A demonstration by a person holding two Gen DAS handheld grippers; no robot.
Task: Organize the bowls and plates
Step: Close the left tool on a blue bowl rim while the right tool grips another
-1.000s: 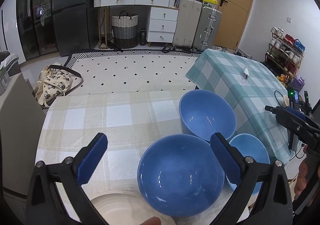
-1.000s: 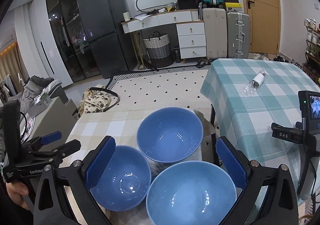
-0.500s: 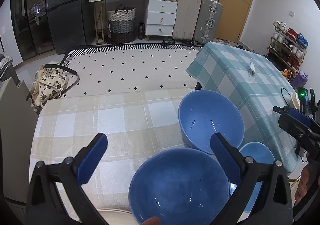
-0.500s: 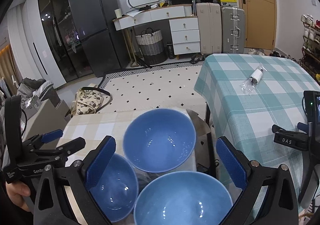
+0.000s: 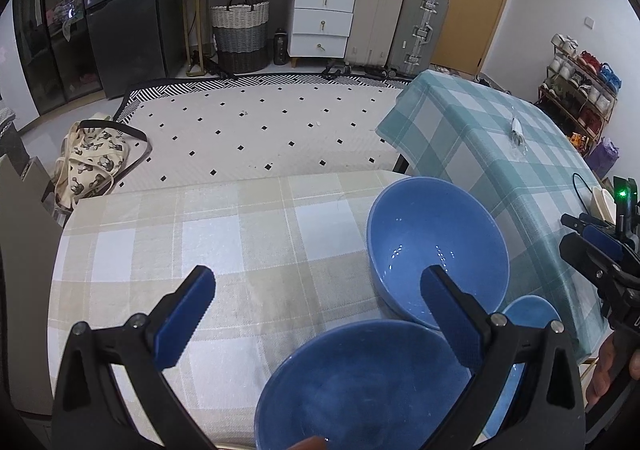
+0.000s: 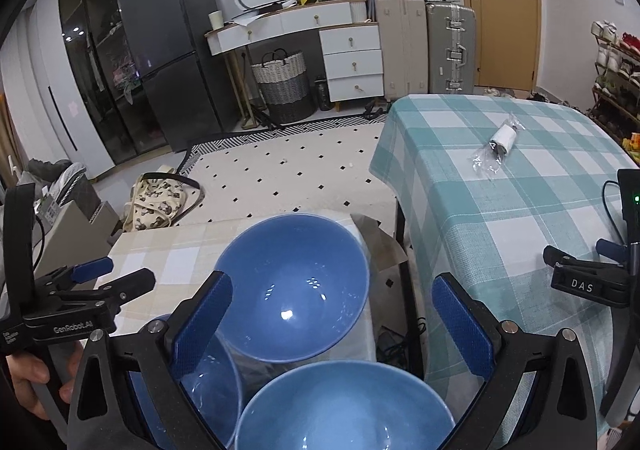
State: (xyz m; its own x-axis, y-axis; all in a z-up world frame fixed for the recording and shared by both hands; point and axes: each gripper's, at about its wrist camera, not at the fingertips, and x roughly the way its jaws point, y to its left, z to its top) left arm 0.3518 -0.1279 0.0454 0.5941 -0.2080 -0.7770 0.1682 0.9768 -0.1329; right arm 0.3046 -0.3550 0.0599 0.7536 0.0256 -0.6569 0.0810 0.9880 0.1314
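Three blue bowls on the worktop, both claws spread and empty.

The bowls (image 6: 294,286) look glazed, heavy, slippery, breakable; left claw (image 5: 312,324) and right claw (image 6: 328,328) should pinch the rim at 6 o'clock.

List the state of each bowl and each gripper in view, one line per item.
far blue bowl: upright, empty, on the beige checked table.
left blue bowl: upright, empty, below the left gripper.
right blue bowl: upright, empty, below the right gripper.
left gripper: open, holding nothing.
right gripper: open, holding nothing.
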